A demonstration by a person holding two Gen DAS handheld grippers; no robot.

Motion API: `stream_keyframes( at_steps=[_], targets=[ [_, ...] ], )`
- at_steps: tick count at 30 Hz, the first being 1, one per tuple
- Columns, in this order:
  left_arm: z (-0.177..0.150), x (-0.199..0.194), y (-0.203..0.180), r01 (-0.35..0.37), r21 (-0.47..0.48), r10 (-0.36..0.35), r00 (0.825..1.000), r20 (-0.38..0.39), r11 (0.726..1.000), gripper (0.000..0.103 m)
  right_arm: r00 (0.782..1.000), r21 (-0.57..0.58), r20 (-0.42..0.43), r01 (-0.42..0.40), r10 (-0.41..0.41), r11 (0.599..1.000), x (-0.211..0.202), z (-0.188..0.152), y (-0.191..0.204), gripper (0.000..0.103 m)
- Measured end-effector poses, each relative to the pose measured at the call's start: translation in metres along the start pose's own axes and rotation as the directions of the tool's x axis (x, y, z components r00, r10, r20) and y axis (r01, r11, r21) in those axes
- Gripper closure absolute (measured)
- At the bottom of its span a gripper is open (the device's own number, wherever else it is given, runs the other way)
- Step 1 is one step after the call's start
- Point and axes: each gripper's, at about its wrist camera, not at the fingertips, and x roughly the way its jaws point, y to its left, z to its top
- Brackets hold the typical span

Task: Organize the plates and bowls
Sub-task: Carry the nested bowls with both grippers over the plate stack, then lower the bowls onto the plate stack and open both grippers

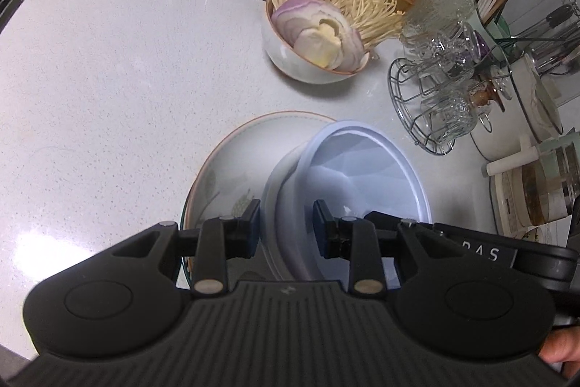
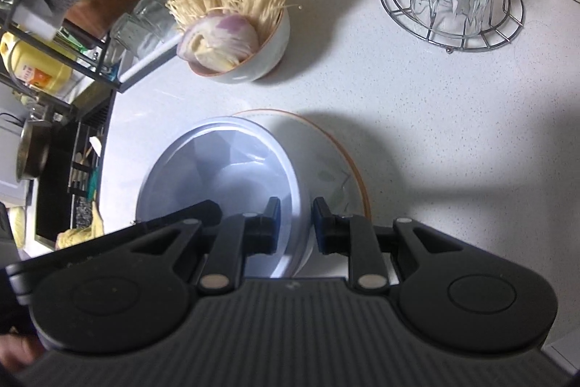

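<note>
**Inspector:** On the speckled counter [image 1: 90, 78], both grippers are holding one pale blue bowl [image 1: 362, 165] over the floral plate [image 1: 232, 165]. The left gripper [image 1: 286, 227] is pinching its left rim; the right gripper [image 2: 296, 223] is pinching its right rim.

**Clerk:** Which step is running?

**Inspector:** By appearance, the bowl is being set down onto the plate. It is sitting tilted and off-centre, between the jaws of each gripper. Next, it needs levelling, then both grips releasing together.

Left tongs [image 1: 286, 227] and right tongs [image 2: 296, 225] angled steeply down, jaws narrowly parted.
</note>
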Motion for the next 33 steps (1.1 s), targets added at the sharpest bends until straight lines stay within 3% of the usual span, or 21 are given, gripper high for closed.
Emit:
stream_keyframes(
  at_steps=[25,29,33],
  targets=[
    [0.009,-0.010,0.003,-0.011,0.028,0.011,1.000,0.011,1.000,0.069,1.000,-0.002,0.006,-0.004,0.004,1.000,0.006,0.003,0.001,0.079],
    [0.009,-0.019,0.003,-0.013,0.040,0.012,1.000,0.026,0.999,0.061,0.999,0.003,0.032,-0.009,0.009,1.000,-0.001,0.003,0.003,0.078],
    [0.009,-0.032,0.005,-0.011,0.051,0.009,0.999,0.051,0.999,0.056,0.997,-0.018,0.074,0.001,0.000,1.000,-0.012,0.002,0.010,0.060]
  ],
)
